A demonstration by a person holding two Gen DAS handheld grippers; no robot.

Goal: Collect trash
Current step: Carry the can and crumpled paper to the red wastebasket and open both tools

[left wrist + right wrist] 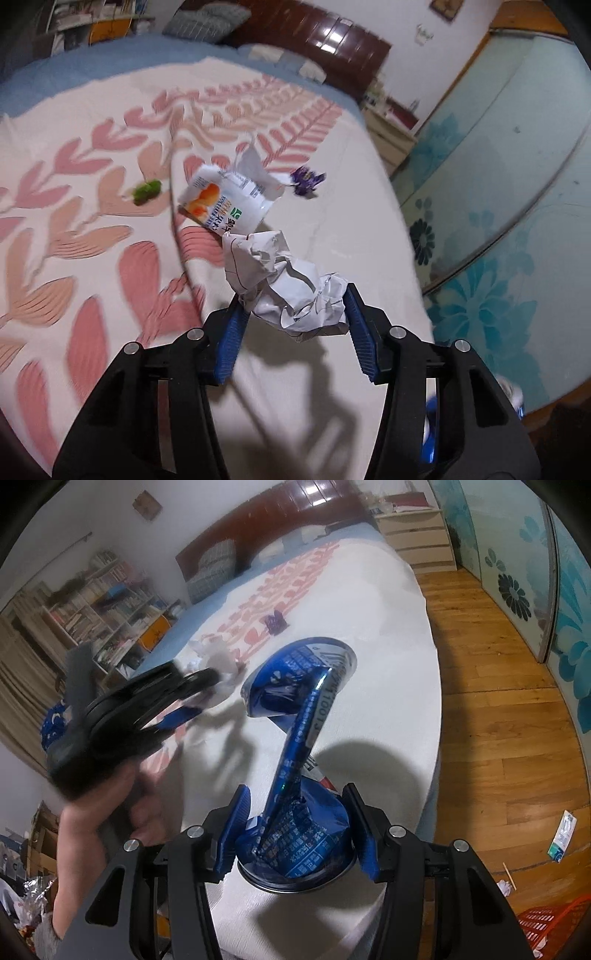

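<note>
Left claw (293, 314) clamps a crumpled white paper wad (288, 280) above the bed (351, 236). Right claw (297, 834) grips a crushed blue drink can (295, 738) over the bed edge. Torn white snack wrapper (225, 201), green scrap (147, 190), purple scrap (306, 181) lie on the bedspread.
</note>
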